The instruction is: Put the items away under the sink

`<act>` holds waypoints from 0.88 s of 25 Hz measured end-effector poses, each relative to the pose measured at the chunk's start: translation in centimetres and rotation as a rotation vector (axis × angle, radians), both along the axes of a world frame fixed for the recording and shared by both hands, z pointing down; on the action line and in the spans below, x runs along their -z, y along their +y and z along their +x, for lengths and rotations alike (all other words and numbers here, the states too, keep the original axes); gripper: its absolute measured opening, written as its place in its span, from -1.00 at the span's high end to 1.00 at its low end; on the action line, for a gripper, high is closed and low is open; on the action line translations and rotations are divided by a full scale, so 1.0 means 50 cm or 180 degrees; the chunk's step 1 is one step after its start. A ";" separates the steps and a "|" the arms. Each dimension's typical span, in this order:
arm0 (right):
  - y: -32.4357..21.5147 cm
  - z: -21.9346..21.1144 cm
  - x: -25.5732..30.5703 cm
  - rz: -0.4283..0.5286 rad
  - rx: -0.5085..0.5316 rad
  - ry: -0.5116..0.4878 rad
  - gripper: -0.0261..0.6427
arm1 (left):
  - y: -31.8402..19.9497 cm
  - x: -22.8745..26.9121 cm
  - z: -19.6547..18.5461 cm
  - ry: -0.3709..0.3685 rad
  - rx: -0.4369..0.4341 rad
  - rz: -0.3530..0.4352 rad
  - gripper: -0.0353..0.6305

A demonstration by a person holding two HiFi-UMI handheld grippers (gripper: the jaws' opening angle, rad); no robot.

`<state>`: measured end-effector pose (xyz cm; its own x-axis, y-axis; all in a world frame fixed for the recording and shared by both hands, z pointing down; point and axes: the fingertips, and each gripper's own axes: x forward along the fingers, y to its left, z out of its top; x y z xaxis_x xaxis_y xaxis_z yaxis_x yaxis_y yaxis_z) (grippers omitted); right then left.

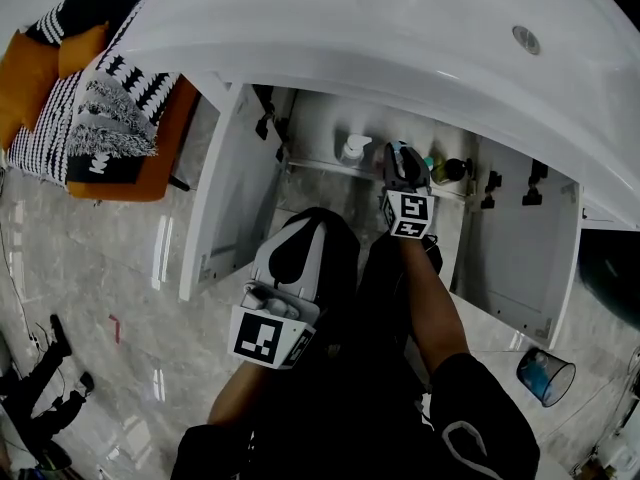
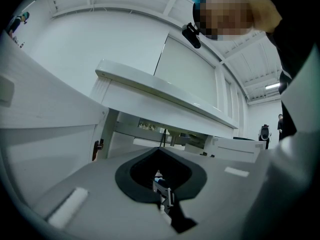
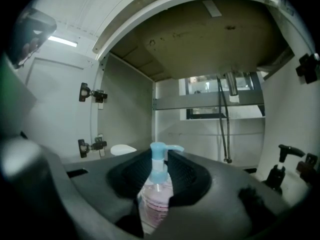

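A clear pump bottle (image 3: pixel 156 196) with pinkish liquid and a light blue pump stands upright between the jaws of my right gripper (image 3: pixel 156 184). Its body fills the gap between them. In the head view the right gripper (image 1: pixel 405 166) reaches into the open cabinet (image 1: pixel 320 118) under the white sink (image 1: pixel 400 28), and the bottle is hidden by the jaws there. My left gripper (image 1: pixel 300 230) rests low in front of the cabinet, over the person's lap. Its jaws are shut with nothing in them, and in its own view the left gripper (image 2: pixel 162 184) points level at the cabinet.
A white pump bottle (image 1: pixel 352 148) and a dark bottle (image 1: pixel 455 168) stand inside; the dark bottle (image 3: pixel 277 171) is at my right. Drain hoses (image 3: pixel 222 124) hang at the back. Both doors (image 1: pixel 225 188) (image 1: pixel 520 258) stand open. A blue mesh bin (image 1: pixel 546 376) sits at right, an orange chair (image 1: pixel 100 98) at left.
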<state>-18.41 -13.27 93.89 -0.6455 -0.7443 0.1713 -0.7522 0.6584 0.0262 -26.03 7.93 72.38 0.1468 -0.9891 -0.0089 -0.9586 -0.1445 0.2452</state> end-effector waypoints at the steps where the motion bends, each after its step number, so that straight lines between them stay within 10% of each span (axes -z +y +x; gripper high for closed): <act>1: 0.000 0.001 0.000 -0.0004 -0.0004 0.0000 0.61 | 0.001 -0.001 0.001 0.0008 -0.0001 -0.0010 0.88; 22: 0.022 0.033 -0.005 -0.0207 -0.0059 -0.0023 0.41 | -0.010 -0.005 0.017 0.0046 -0.0075 -0.0105 0.88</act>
